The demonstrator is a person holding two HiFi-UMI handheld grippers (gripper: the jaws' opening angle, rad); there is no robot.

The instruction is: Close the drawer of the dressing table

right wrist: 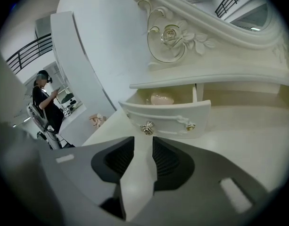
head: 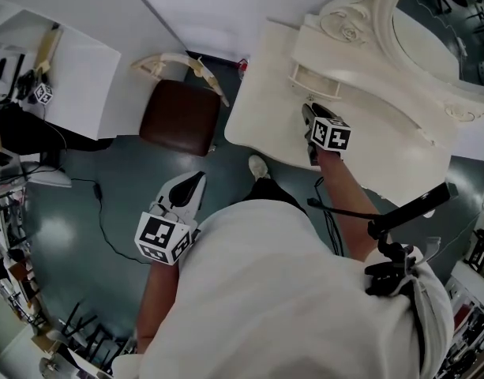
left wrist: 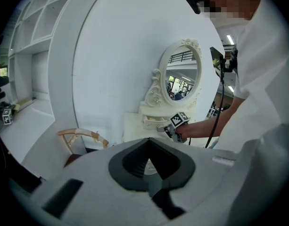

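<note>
The cream dressing table (head: 384, 133) stands at the upper right of the head view, under its oval mirror (head: 443, 22). Its small drawer (right wrist: 165, 119) is pulled out. The drawer front carries two metal knobs (right wrist: 147, 128), and a pale pink thing (right wrist: 161, 98) lies inside. My right gripper (right wrist: 143, 142) is over the tabletop just short of the drawer front, open, with nothing between its pads. In the head view the right gripper (head: 311, 121) points at the drawer (head: 317, 81). My left gripper (head: 196, 181) hangs over the floor, away from the table, with its jaws together and empty.
A brown-seated stool (head: 181, 117) with a cream curved back (head: 178, 63) stands left of the table. White shelving (head: 76, 61) fills the upper left. A black cable (head: 107, 227) runs over the grey floor. The left gripper view shows the table's mirror (left wrist: 182, 76) ahead.
</note>
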